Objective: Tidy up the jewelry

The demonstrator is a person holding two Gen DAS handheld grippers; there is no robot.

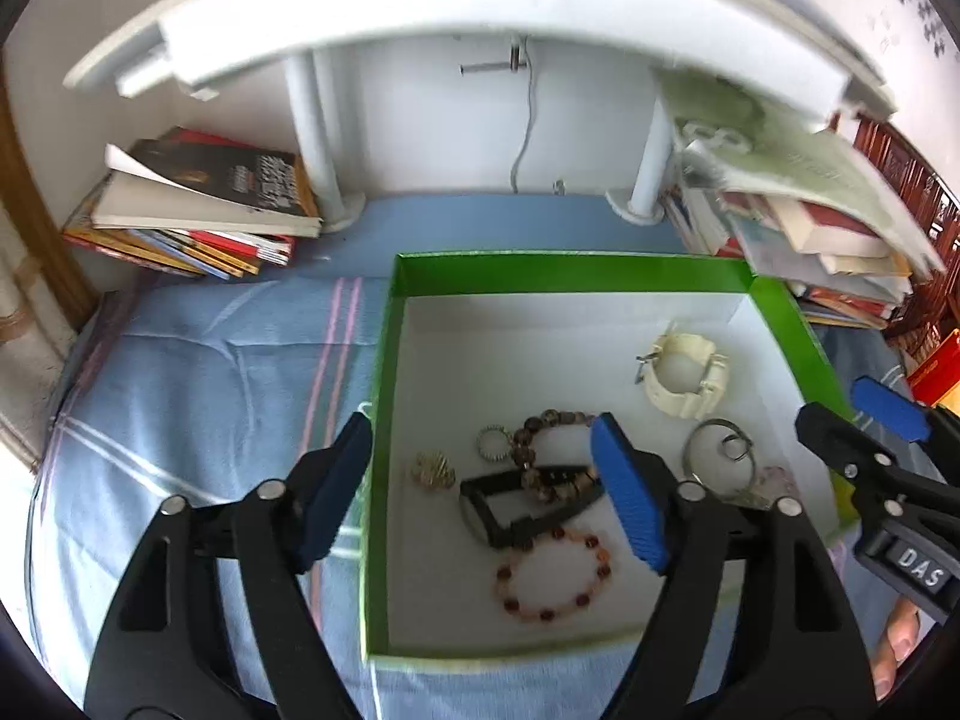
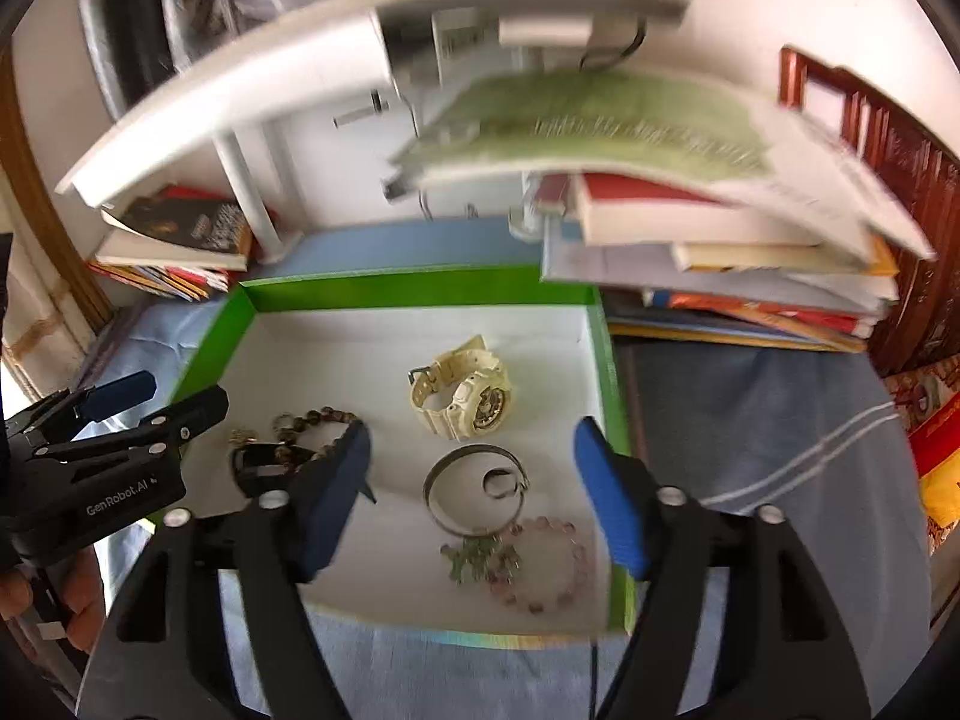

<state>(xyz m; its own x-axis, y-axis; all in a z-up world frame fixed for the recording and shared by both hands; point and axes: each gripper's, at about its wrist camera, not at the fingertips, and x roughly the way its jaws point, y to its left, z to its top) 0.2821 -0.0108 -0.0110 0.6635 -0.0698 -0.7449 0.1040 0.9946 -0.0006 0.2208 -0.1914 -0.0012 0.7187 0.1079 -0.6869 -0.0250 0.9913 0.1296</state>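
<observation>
A green box [image 1: 564,271] with a white floor lies on a blue cloth and holds the jewelry. In it are a cream watch [image 1: 687,375] [image 2: 465,396], a dark bead bracelet [image 1: 543,438] [image 2: 312,420], a red-orange bead bracelet [image 1: 555,579], a gold brooch [image 1: 432,469], a black clip [image 1: 516,507], a metal bangle [image 2: 474,489] and a pink bead bracelet [image 2: 546,561]. My left gripper [image 1: 486,486] is open and empty over the box's left wall. My right gripper [image 2: 474,489] is open and empty above the bangle.
Stacks of books stand at the back left [image 1: 198,210] and back right [image 2: 738,252], under a white shelf [image 1: 456,6]. A wooden chair [image 2: 912,180] is at the far right. The striped blue cloth [image 1: 210,372] covers the table around the box.
</observation>
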